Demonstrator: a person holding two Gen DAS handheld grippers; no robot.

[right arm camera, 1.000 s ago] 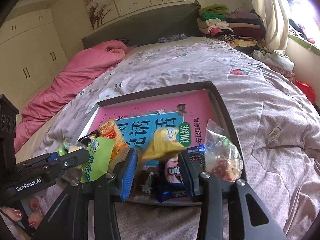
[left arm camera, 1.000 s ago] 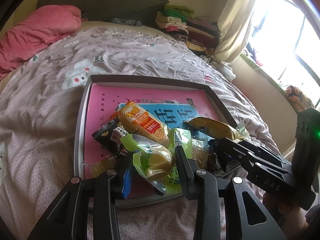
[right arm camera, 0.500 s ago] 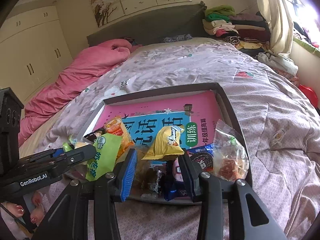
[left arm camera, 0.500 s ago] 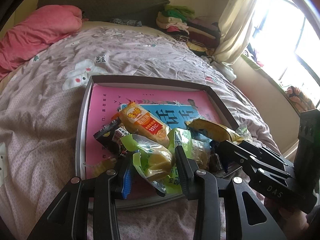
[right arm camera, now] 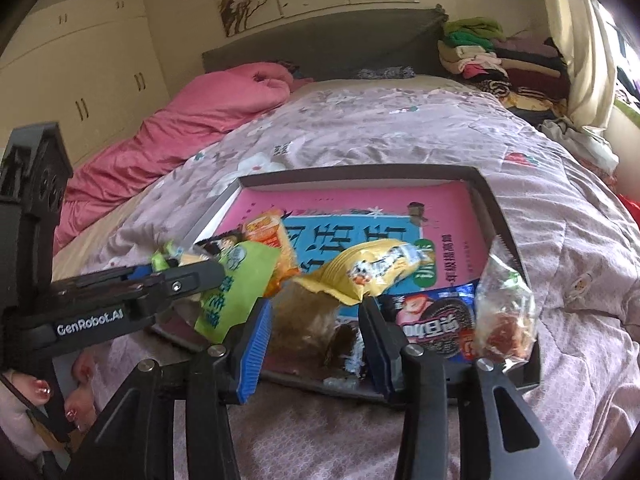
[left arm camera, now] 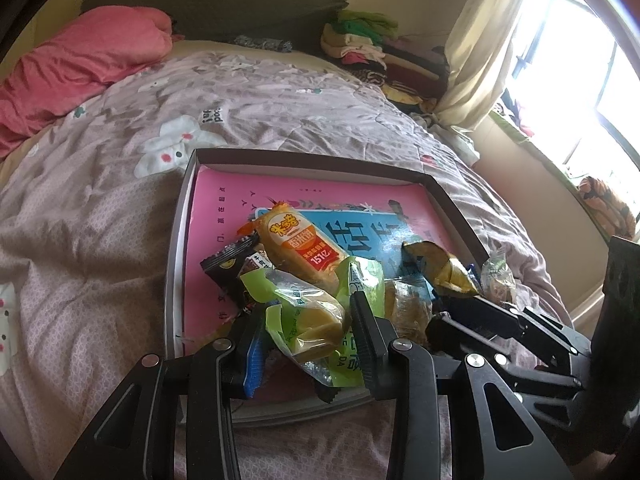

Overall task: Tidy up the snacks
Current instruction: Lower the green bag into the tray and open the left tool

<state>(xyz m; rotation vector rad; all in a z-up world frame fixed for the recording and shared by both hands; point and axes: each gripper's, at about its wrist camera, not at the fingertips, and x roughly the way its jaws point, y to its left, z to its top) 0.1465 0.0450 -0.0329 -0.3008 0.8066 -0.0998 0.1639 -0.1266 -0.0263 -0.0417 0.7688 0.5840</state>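
Your left gripper point(left arm camera: 306, 326) has its jaws narrowed on a green-wrapped cake packet point(left arm camera: 308, 312), pads pressing both sides, at the near edge of the tray point(left arm camera: 176, 264). Your right gripper point(right arm camera: 316, 334) has just been opening its jaws; a brownish clear-wrapped snack point(right arm camera: 308, 322) sits between them, though you can't tell if the pads press it. A yellow packet point(right arm camera: 368, 270) lies just beyond.
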